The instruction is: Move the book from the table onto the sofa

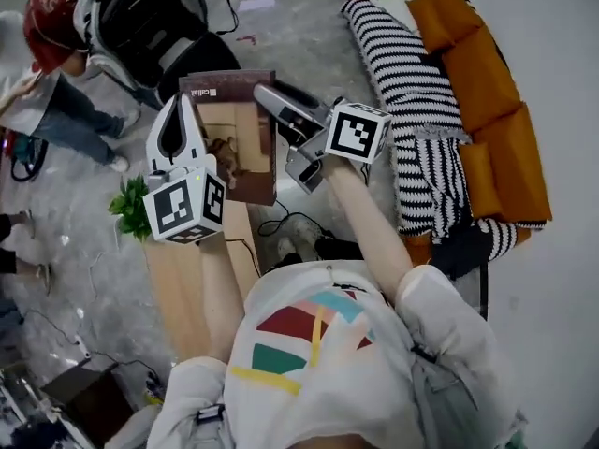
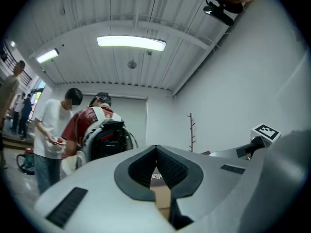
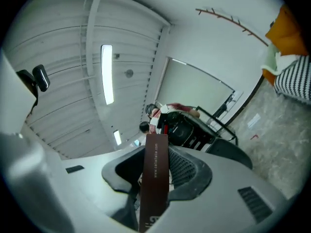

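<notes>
The book (image 1: pixel 239 148), brown-covered with a dark spine, hangs in the air in front of me, held between both grippers. My left gripper (image 1: pixel 181 103) is shut on its left edge, and the cover (image 2: pixel 160 194) shows between the pads (image 2: pixel 177 171). My right gripper (image 1: pixel 269 98) is shut on the right edge, with the dark spine (image 3: pixel 155 178) standing upright between its jaws. The orange sofa (image 1: pixel 496 148) lies to the right, with a black-and-white striped blanket (image 1: pixel 412 92) spread over its seat.
The light wooden table (image 1: pixel 178 288) runs below my left arm, with a small green plant (image 1: pixel 131 209) beside it. Cables (image 1: pixel 299 227) lie on the grey floor. A person in red (image 1: pixel 51 26) and a black backpack (image 1: pixel 150 17) are at the upper left.
</notes>
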### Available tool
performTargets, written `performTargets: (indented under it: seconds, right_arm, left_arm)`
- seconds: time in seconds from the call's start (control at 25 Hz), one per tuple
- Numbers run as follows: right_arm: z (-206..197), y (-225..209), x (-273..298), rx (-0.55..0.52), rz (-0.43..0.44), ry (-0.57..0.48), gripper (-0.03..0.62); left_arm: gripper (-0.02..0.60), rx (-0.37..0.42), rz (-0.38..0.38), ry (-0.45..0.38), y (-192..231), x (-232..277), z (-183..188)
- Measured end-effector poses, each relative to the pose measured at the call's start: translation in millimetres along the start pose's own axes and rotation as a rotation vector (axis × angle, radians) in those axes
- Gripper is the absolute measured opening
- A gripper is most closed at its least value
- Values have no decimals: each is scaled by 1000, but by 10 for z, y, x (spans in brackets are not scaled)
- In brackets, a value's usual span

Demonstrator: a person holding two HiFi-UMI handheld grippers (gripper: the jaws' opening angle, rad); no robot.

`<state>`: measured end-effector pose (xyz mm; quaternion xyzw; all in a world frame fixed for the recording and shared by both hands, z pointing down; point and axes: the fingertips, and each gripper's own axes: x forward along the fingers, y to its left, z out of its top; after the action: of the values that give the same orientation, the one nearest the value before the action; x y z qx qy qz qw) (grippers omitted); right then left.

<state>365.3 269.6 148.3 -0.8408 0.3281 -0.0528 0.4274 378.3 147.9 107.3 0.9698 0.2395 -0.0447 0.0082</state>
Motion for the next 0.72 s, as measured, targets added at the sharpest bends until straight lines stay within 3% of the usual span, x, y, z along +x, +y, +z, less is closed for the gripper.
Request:
performTargets:
  seconds: [0.16, 0.32, 0.6, 0.72]
  right_arm:
    - [413, -289, -706, -28, -128, -137, 155]
    - [818, -586, -1733, -42, -292, -281, 155]
    - [850, -871, -2107, -34, -391, -344, 155]
    - [1169, -1183, -2549, -21, -389, -352, 155]
  left_arm:
    - [6, -18, -167, 2, -679, 389, -73]
    - [6, -27, -351, 20, -1667, 657, -166]
    - [8, -80, -416, 43, -1884, 746, -481]
    - [6, -70, -420, 60, -2470, 1019, -577]
